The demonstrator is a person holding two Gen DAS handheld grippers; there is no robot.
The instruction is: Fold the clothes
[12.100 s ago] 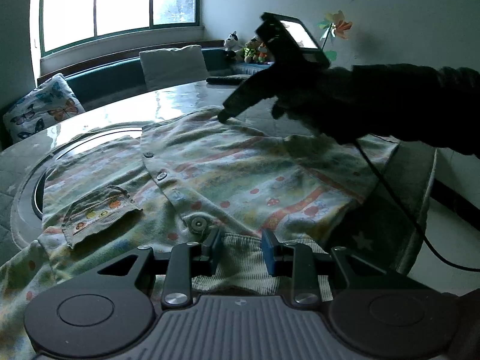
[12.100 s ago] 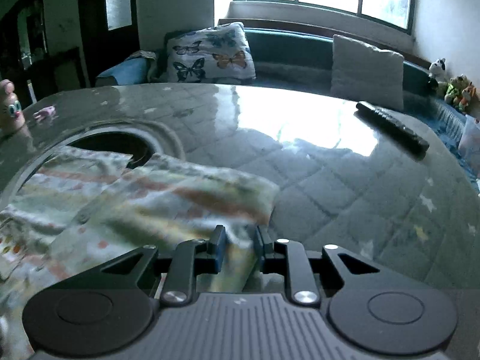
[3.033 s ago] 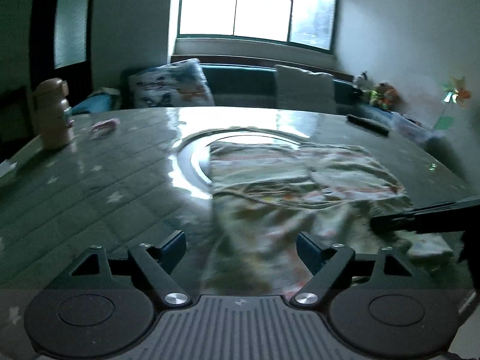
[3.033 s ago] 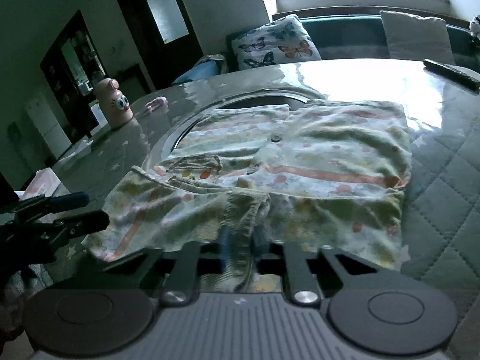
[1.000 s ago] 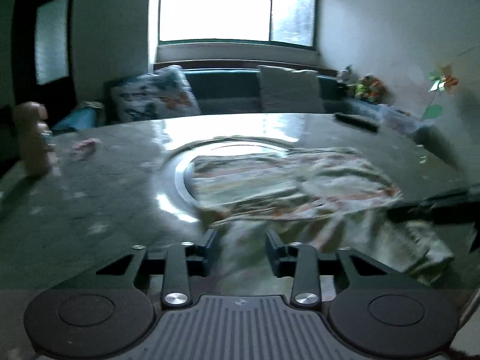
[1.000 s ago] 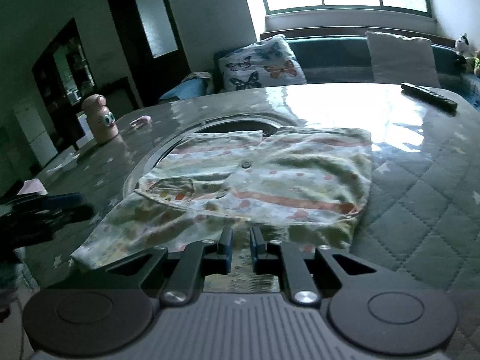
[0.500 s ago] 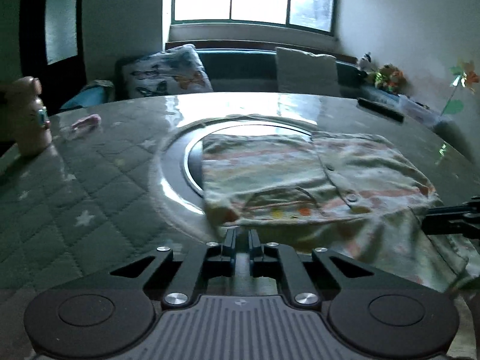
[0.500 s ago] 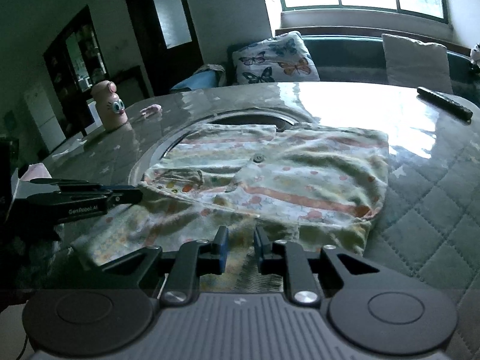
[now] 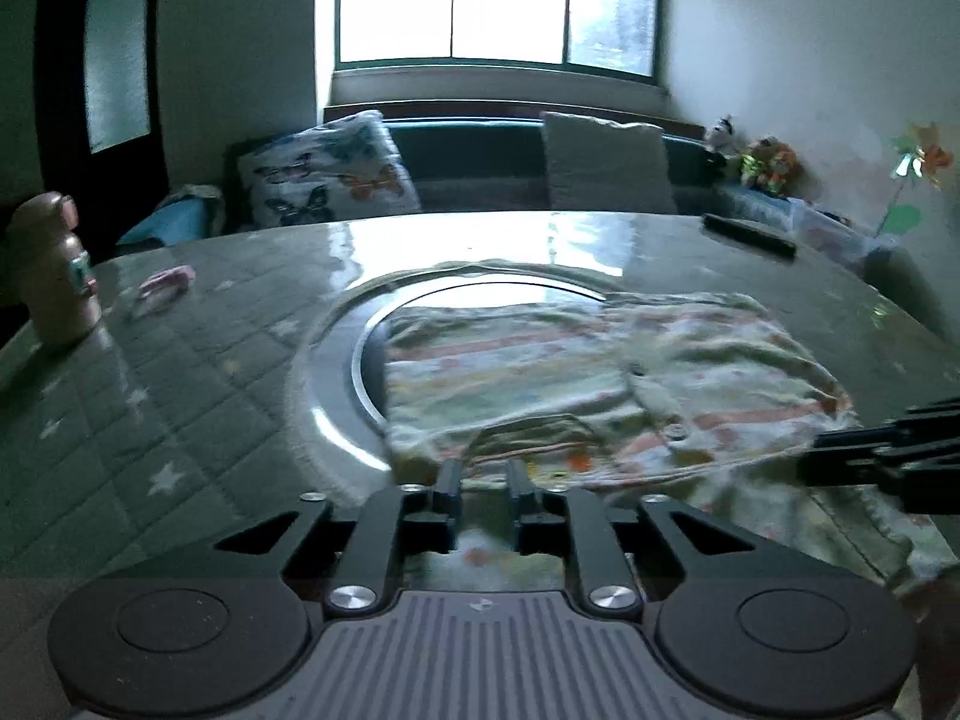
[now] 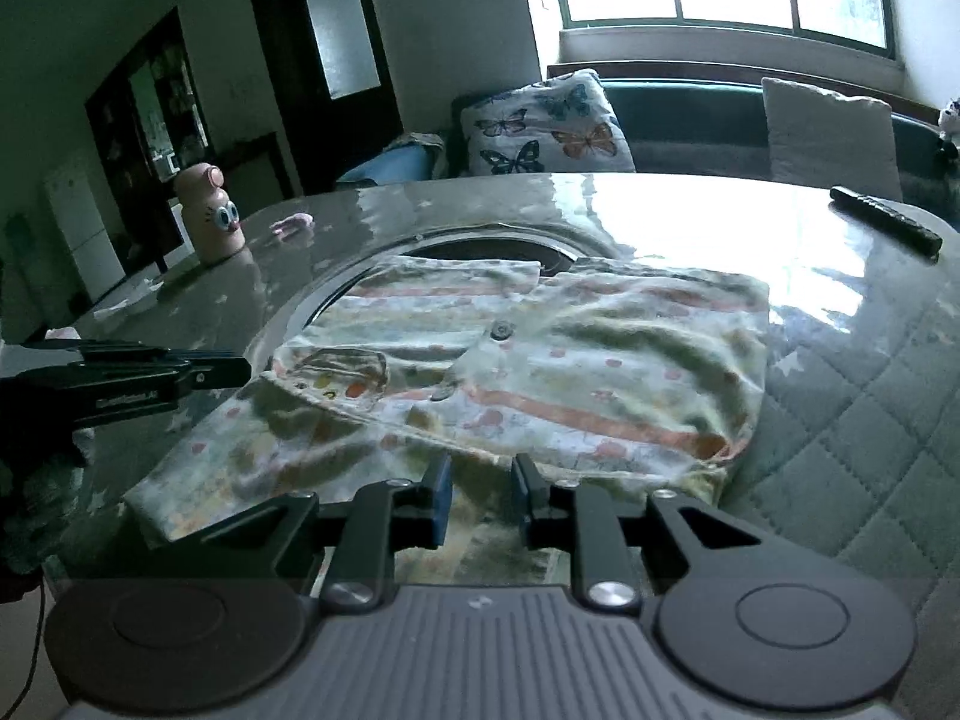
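Note:
A pale patterned shirt (image 9: 606, 378) with buttons and a chest pocket lies partly folded on the round table; it also shows in the right wrist view (image 10: 540, 354). My left gripper (image 9: 483, 480) sits at the shirt's near edge by the pocket, its jaws a narrow gap apart with cloth below and between them. My right gripper (image 10: 480, 477) sits at the near hem, jaws a little apart over the cloth. Each gripper also shows in the other's view, the right one (image 9: 882, 456) and the left one (image 10: 180, 372).
The quilted table cover (image 10: 852, 420) surrounds a round glass inset (image 9: 342, 384). A pink bottle (image 10: 210, 210) and a small pink item (image 10: 291, 222) stand at the left. A dark remote (image 10: 885, 219) lies at the far right. A bench with cushions (image 9: 336, 174) runs behind.
Both grippers have loosened from tightly shut to slightly apart within the last half second. The left gripper has moved forward to the shirt's pocket edge.

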